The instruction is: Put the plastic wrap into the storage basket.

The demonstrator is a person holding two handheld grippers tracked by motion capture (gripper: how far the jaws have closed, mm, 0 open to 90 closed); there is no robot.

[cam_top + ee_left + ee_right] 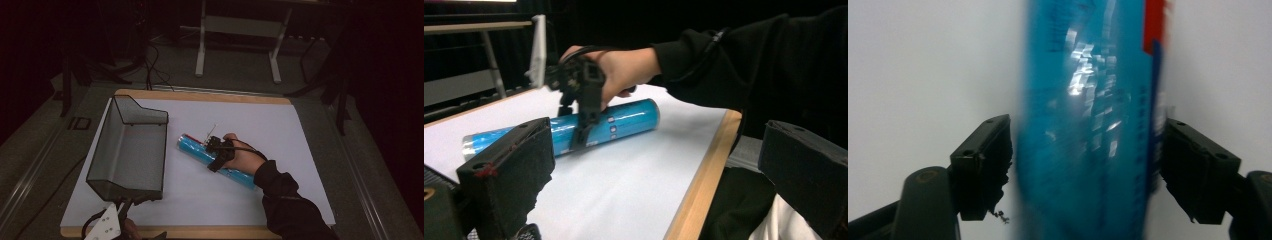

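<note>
**Right claw straddling blue tube; left claw waiting open**

Right claw (216, 150) is sitting over the blue tube (200, 150), which is lying on its side on the white tabletop (280, 145), approx. mid-surface. In the right gripper view the tube (1088, 125) is running up between the two black jaws, w/ the right-side jaw right at its edge and the left-side jaw just beside it. That view is blurred, so whether the pads are actually pressing in is hard to judge; prob. closing on it, but I cannot tell for sure. A red patch is showing near the tube's far end, beyond the claw's right-side jaw. The person's right hand (245, 159) is wrapping the claw from behind, dark sleeve trailing back toward the near edge.

Left claw (125, 212) is hovering at the near tabletop edge, jaws spread wide apart w/ nothing between them. In the left gripper view the tube (624, 120) is lying well ahead of those jaws, w/ the right claw (584, 127) coming down across its middle.

A black mesh tray (127, 150) is sitting directly ahead of the left claw, well to the left of the right claw, apart from the tube.
</note>
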